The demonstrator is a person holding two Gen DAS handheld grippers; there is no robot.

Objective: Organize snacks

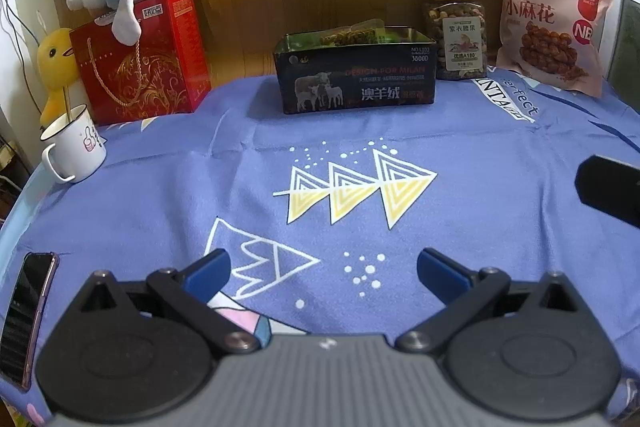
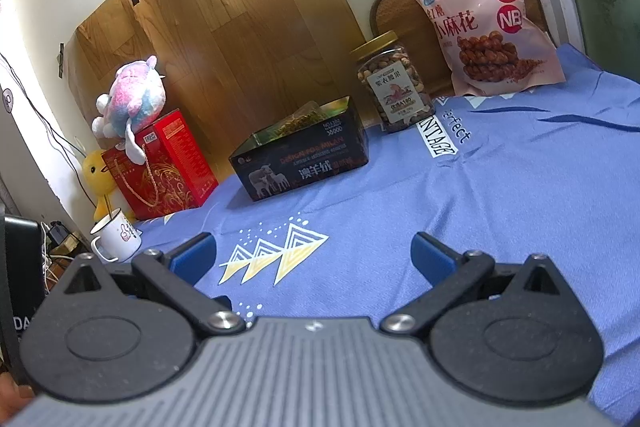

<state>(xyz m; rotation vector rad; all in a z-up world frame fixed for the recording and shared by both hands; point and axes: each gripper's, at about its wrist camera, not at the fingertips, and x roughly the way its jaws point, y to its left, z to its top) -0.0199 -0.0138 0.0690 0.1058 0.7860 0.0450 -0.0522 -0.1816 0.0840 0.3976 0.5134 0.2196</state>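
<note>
Left wrist view, left tool (image 1: 324, 277) spread, empty, snack tin (image 1: 354, 77) well ahead, right tool (image 2: 314, 263) likewise spread.

Left gripper (image 1: 324, 271): grey ribbed body, small white mark at centre top. Black linkage arms, silver pivot screws, round black discs with triangular cut-outs at each side. Fingers (image 1: 208, 273): blue pads on black carriers. Right gripper (image 2: 314, 253): same build, blue fingers (image 2: 434, 255). Bare skin at lower left corner of right wrist view.
</note>
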